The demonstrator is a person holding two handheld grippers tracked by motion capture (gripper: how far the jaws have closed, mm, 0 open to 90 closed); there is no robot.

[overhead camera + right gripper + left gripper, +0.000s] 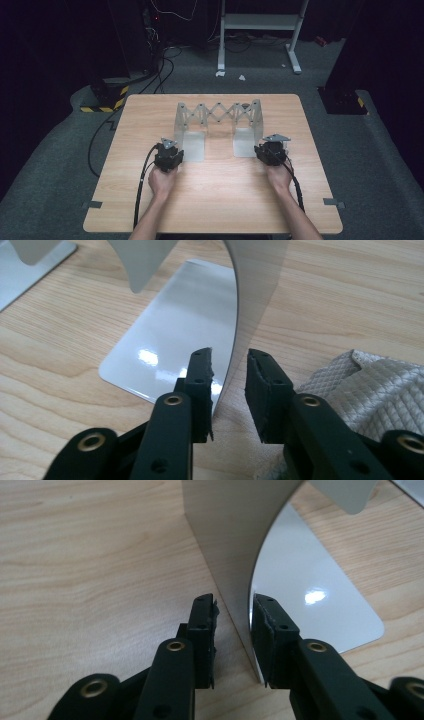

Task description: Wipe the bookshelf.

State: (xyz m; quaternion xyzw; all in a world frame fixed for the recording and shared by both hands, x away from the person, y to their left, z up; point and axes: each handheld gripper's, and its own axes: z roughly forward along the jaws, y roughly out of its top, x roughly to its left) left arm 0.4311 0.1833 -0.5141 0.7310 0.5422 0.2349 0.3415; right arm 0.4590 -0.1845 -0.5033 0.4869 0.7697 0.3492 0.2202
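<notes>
On the light wooden desk (215, 195) we note a grey metal expanding rack with a scissor lattice and two upright end plates (218, 116), standing at 12 o'clock of the desk's centre. At 9 o'clock, the left gripper (234, 630) has its fingers (204, 630) parted astride the rack's left upright plate (230, 545), not clamped. At 3 o'clock, the right gripper (229, 390) likewise straddles the right upright plate (255, 290), fingers apart. A pale quilted cloth (370, 385) lies just beside the right gripper.
</notes>
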